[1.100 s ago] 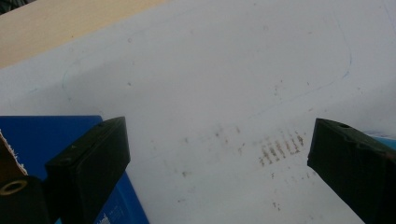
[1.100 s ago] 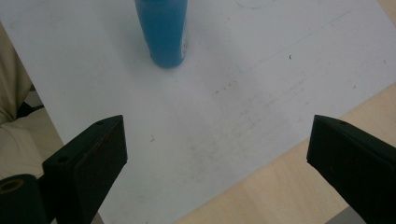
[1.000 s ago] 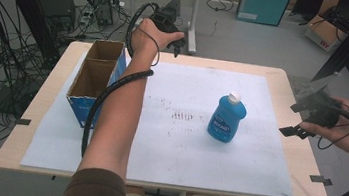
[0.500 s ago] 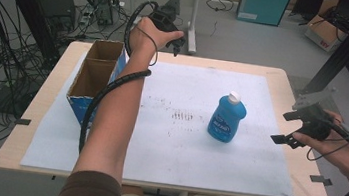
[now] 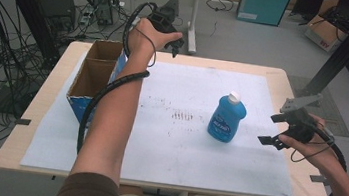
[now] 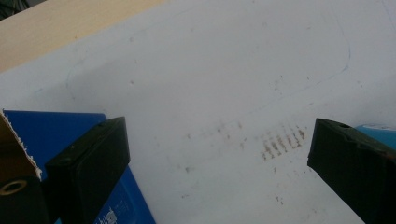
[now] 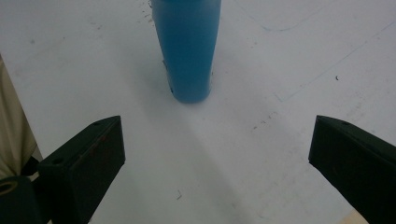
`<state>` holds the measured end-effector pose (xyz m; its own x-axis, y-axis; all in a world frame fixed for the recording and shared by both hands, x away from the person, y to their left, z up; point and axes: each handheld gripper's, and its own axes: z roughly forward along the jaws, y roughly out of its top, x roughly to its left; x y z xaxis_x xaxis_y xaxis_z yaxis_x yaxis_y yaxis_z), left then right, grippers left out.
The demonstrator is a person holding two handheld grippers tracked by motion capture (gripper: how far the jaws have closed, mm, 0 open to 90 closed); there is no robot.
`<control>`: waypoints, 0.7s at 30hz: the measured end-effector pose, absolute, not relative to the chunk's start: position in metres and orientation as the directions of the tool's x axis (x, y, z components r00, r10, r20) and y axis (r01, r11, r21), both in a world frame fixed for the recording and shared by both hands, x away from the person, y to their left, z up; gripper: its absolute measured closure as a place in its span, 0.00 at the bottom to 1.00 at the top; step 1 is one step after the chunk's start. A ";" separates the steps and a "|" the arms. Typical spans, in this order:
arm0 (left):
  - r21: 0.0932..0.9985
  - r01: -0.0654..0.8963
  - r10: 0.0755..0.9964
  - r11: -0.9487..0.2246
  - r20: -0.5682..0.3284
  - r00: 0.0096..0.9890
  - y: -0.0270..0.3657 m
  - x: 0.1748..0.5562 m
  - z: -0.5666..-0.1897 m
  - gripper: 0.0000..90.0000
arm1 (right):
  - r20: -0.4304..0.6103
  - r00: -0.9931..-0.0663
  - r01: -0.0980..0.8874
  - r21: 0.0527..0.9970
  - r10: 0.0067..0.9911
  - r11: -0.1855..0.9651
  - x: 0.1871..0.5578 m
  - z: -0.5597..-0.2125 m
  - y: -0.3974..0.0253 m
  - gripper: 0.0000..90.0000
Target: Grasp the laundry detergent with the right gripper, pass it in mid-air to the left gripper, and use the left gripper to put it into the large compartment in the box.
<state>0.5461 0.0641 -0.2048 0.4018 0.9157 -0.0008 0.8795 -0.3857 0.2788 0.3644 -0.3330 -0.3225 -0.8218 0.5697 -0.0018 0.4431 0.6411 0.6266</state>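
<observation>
The right gripper hovers over the right part of the table, its jaws spread wide with nothing between them; in the right gripper view the two black jaws stand far apart at the bottom corners, and the blue bottle rises ahead of the gap, clear of both. The person's right hand wraps the handle, and a black cable trails from it down past the table's near right edge. In the high view the blue bottle stands upright on the white sheet, white cap on top, label facing the person; it sits just left of the right gripper, near but not touching it.

The left gripper is held at the far edge of the table, beyond the sheet, gripped by the left hand on an outstretched forearm; its cable loops down along that arm. The left gripper view shows its jaws also wide apart and holding nothing; between them lies the white sheet with a patch of brown smudges, and a sliver of the bottle shows at the right edge behind the right-hand jaw. Beside the left-hand jaw is the blue side of the cardboard box; in the high view the cardboard box stands open on the table's left side, divided into two compartments, well apart from the bottle. The wooden table shows bare around the sheet.
</observation>
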 end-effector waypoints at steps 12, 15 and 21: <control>0.272 0.872 0.907 -0.408 0.008 0.422 0.059 0.548 -0.205 0.07 | 0.012 -0.827 0.435 0.646 0.561 0.627 0.372 -0.339 -0.314 0.04; 0.276 0.874 0.909 -0.400 0.002 0.416 0.059 0.548 -0.206 0.06 | 0.020 -0.829 0.434 0.653 0.559 0.620 0.373 -0.341 -0.311 0.04; 0.269 0.872 0.906 -0.408 0.004 0.423 0.058 0.548 -0.208 0.06 | 0.030 -0.834 0.424 0.674 0.550 0.605 0.377 -0.350 -0.301 0.04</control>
<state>0.5481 0.0581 -0.2076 0.4226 0.9063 0.0042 0.8725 -0.4081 0.2688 0.3770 -0.3011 -0.3503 -0.8343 0.5504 0.0302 0.4236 0.6051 0.6741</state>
